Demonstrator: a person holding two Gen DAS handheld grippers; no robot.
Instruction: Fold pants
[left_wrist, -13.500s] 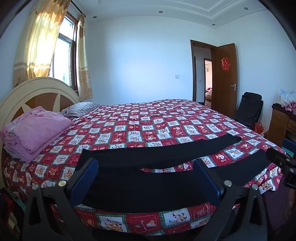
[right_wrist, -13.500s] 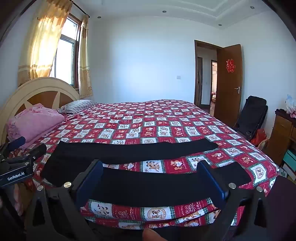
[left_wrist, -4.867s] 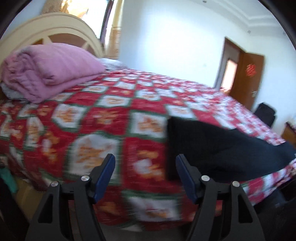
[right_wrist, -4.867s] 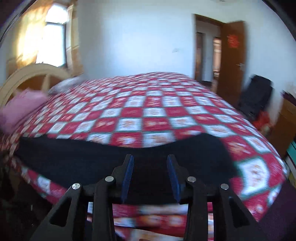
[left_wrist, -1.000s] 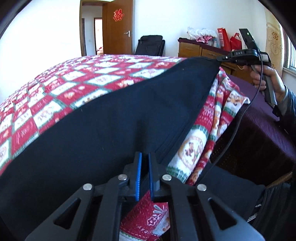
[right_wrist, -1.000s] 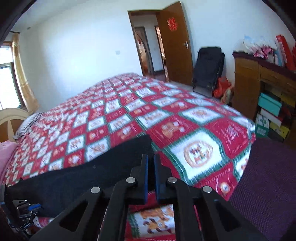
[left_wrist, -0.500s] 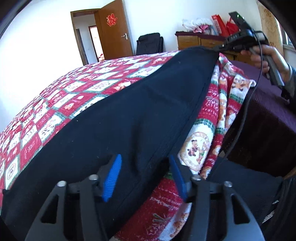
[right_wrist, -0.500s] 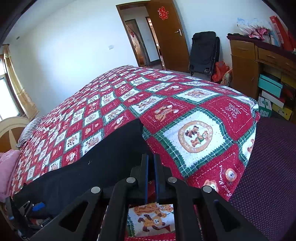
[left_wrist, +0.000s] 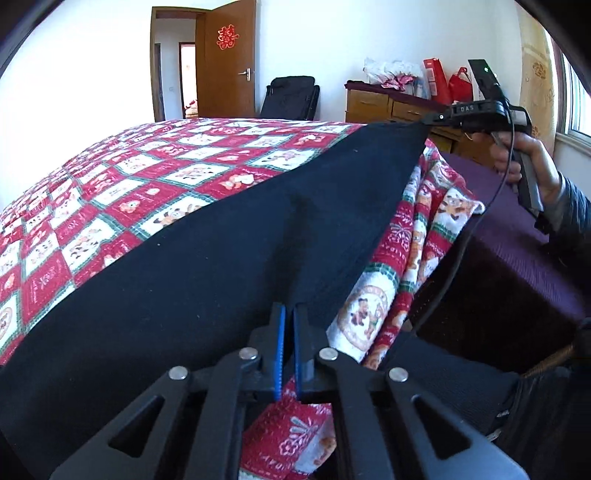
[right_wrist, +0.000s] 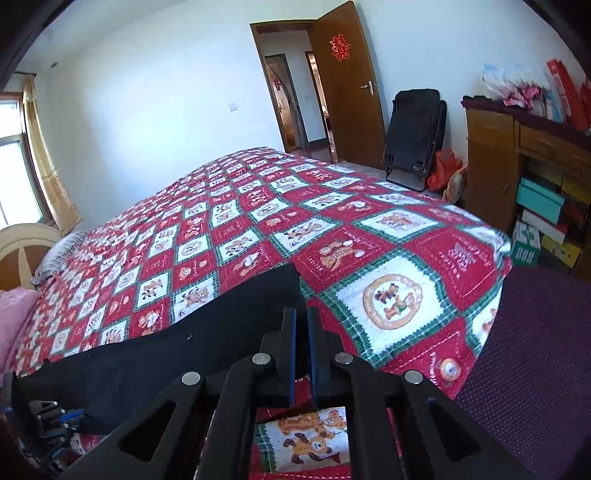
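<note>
The black pants (left_wrist: 229, 236) lie stretched along the near edge of the bed on the red patterned quilt (left_wrist: 155, 173). My left gripper (left_wrist: 287, 314) is shut on the near edge of the pants at one end. My right gripper (right_wrist: 301, 317) is shut on the pants (right_wrist: 207, 343) at the other end, near the bed's corner. In the left wrist view the right gripper (left_wrist: 432, 122) holds the far corner of the pants lifted off the quilt. In the right wrist view the left gripper (right_wrist: 51, 417) shows at the far left end of the pants.
The quilt (right_wrist: 388, 266) hangs over the bed's corner. A wooden dresser (right_wrist: 517, 162) with boxes stands to the right, a folded black chair (right_wrist: 413, 133) by the open door (right_wrist: 347, 92). A purple cover (left_wrist: 517, 236) lies beside the bed. The headboard (right_wrist: 22, 251) is at the left.
My left gripper, open half a second ago, has shut on the edge of the pants. My right gripper stays shut on its end and has lifted slightly.
</note>
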